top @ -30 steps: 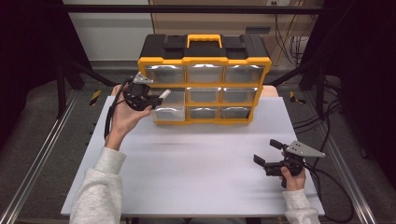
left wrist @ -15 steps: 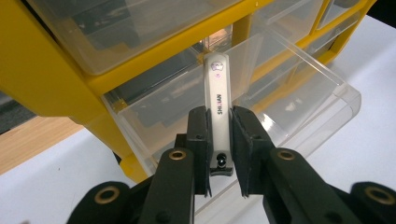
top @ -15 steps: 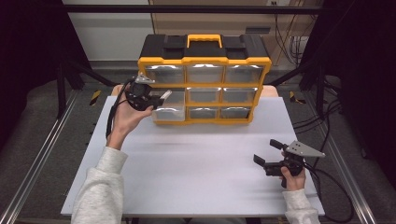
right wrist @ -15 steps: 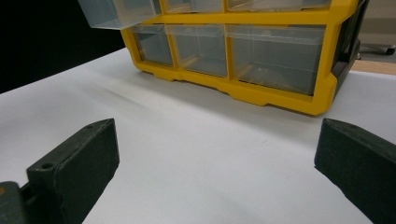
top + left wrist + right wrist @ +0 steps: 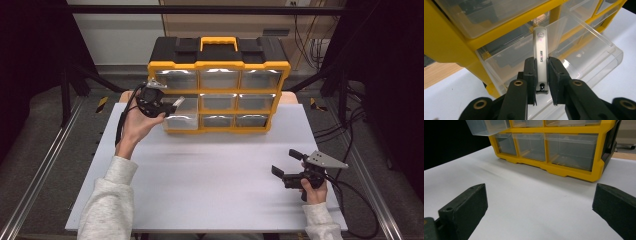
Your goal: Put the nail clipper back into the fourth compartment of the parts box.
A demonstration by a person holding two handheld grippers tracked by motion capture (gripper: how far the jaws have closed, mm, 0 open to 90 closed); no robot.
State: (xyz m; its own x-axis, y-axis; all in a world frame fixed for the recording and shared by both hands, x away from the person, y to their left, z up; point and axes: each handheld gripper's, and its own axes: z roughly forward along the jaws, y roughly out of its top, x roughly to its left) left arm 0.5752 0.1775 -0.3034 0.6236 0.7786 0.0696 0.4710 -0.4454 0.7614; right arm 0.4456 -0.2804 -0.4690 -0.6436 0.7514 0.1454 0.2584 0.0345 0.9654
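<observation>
A yellow and black drawer cabinet point(image 5: 220, 82) stands at the back of the white table point(image 5: 210, 180). Its left middle clear drawer point(image 5: 181, 119) is pulled out. My left gripper point(image 5: 172, 105) hovers over that drawer, shut on a white nail clipper point(image 5: 541, 52) that points into the open drawer point(image 5: 584, 50). Near the table's right front, my right gripper point(image 5: 286, 164) rests low with its jaws wide open and nothing between them. In the right gripper view the two black fingers point(image 5: 464, 207) frame bare table before the cabinet point(image 5: 574, 170).
The cabinet's other clear drawers point(image 5: 252, 100) are pushed in. Black frame posts and cables point(image 5: 345, 125) stand beside the table's right edge, and a metal rail point(image 5: 45, 165) runs along the left.
</observation>
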